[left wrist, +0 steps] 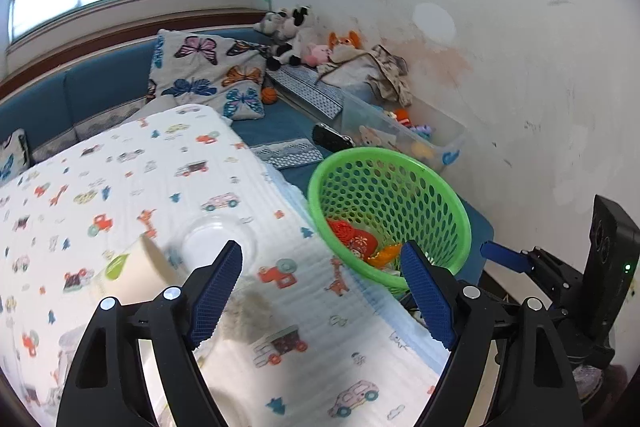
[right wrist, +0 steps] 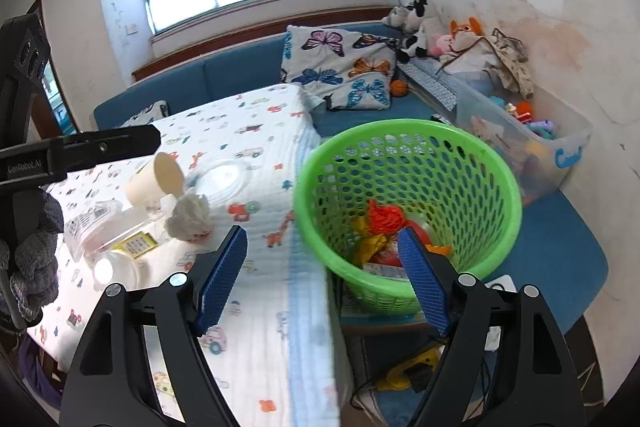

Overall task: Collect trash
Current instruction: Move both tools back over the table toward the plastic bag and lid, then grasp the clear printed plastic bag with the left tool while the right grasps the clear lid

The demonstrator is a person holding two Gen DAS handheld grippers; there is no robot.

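Hovering over a table (right wrist: 248, 307) draped in a cartoon-print cloth, both grippers stand wide open and hold nothing. The left gripper (left wrist: 320, 291) faces a tipped paper cup (left wrist: 136, 267) and a clear plastic lid (left wrist: 218, 237); the right gripper (right wrist: 322, 279) looks across at a crumpled tissue (right wrist: 188, 217) near them. A green mesh basket (right wrist: 472, 163), already holding bright wrappers (their exact kind is hard to tell), sits just beside the table's edge. Next, it seems best to close squarely on one light piece, gently so it does not slip, then carry it over the rim.
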